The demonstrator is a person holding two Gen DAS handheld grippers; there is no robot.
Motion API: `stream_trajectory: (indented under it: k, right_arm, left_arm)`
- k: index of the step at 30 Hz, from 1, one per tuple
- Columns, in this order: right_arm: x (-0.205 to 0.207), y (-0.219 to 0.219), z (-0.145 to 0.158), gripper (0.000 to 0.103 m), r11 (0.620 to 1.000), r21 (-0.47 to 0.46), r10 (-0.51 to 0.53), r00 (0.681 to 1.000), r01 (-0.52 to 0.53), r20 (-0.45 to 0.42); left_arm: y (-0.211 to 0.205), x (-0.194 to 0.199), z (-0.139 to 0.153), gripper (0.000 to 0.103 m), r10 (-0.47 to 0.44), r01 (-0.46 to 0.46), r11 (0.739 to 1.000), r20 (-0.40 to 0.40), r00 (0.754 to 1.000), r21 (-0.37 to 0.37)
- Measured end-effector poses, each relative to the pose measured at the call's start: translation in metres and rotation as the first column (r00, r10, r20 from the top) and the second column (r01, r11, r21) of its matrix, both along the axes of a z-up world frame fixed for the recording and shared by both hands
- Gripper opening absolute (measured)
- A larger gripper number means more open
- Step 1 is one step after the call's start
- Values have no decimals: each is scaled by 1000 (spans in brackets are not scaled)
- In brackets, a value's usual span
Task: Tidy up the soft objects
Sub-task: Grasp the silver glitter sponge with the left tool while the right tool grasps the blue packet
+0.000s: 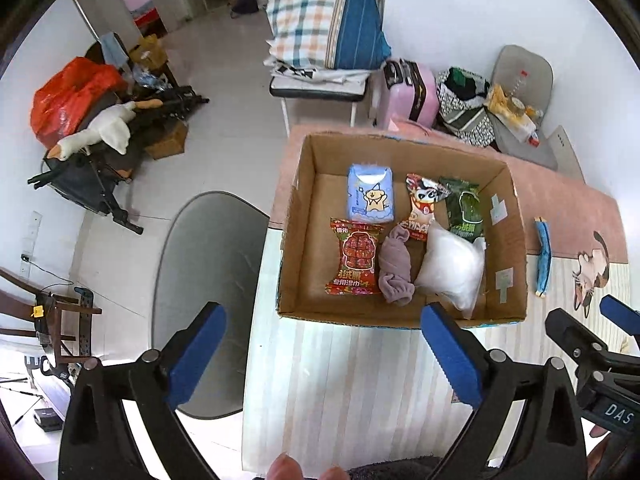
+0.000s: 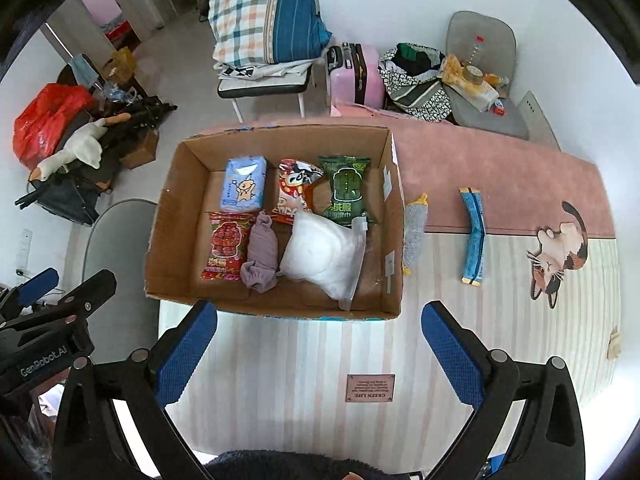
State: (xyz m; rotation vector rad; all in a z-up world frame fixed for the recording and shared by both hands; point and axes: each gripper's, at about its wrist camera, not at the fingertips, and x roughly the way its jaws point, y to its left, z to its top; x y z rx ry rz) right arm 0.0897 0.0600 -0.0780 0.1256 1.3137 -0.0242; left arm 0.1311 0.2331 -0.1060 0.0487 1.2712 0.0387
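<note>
A cardboard box (image 1: 512, 240) (image 2: 176, 216) stands on the table and holds a blue tissue pack (image 1: 370, 194) (image 2: 244, 186), a red wipes pack (image 1: 354, 258) (image 2: 226, 246), a rolled mauve cloth (image 1: 396, 270) (image 2: 262, 258), a clear bag of white stuff (image 1: 454, 268) (image 2: 322, 256), a red-white snack pack (image 1: 422, 208) (image 2: 296, 188) and a green pack (image 1: 464, 210) (image 2: 348, 190). Outside the box lie a grey-yellow scrubber (image 2: 414, 232) and a blue packet (image 1: 543, 258) (image 2: 474, 236). My left gripper (image 1: 324, 356) and right gripper (image 2: 320, 354) are open and empty, in front of the box.
The table wears a pink and striped cloth with a cat picture (image 2: 560, 252). A grey chair (image 1: 208, 280) stands left of the table. Beyond are a chair with folded bedding (image 2: 264, 20), a pink suitcase (image 2: 356, 76), bags and floor clutter.
</note>
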Motion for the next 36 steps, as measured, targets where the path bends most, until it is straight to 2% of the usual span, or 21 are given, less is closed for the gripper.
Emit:
stream_trajectory:
  k: [5,9,14,16,18,22,24,26,27,28,30,32,33,35,36]
  right_arm:
    - [-8,-6,11,103,999,45,23,1000,-23,14]
    - [-8,-23,11,103,991,131,32,999,-34,15]
    - [0,-80,4,103,983,180,-28,1000,29,-4]
    - [5,-119,-2,103,983,166,-80,997,80,-6]
    - [12,-154,-12,103,983,139,-118,993,118,-9]
    - [32,-235,-72,103,969,108,-215,974,223,-75]
    - [45,-265,-114,101,952,137,-254,957,273,-143]
    - [56,-288,-157,94,926,197,-277,934,322,-227]
    - [59,-296,-176,88,918,210,-281,924,338,-258]
    - [62,-302,-194,87,911,212,-287,913,353,-289]
    - [64,-306,-222,82,901,223,-290,900,371,-325]
    - [66,-307,-243,73,901,225,-282,894,372,-348]
    - [67,-306,-254,67,899,235,-274,892,371,-360]
    - [67,-305,-268,56,902,231,-263,888,365,-377]
    - [65,-305,-267,47,904,228,-268,895,361,-356]
  left_arm:
    - [-15,-14,11,101,10,-11,1000,22,1000,17]
    - [-36,-13,17,101,-7,6,999,17,1000,49]
    - [-94,10,19,101,-94,93,994,28,995,60]
    - [-135,29,17,101,-168,165,982,28,985,87]
    - [-174,48,12,101,-253,252,965,-4,967,74]
    - [-261,91,-20,100,-391,400,913,-103,915,85]
    - [-293,109,-40,97,-440,458,882,-157,884,110]
    - [-328,128,-70,82,-478,519,837,-233,847,171]
    - [-340,133,-86,78,-491,547,817,-275,826,182]
    - [-353,140,-103,72,-494,568,799,-321,808,199]
    - [-370,149,-132,72,-496,606,768,-407,767,206]
    - [-384,157,-161,72,-487,625,762,-486,726,169]
    - [-388,160,-172,72,-478,625,765,-514,712,156]
    - [-397,166,-199,72,-462,621,777,-580,670,99]
    - [-400,168,-208,72,-454,619,780,-596,662,91]
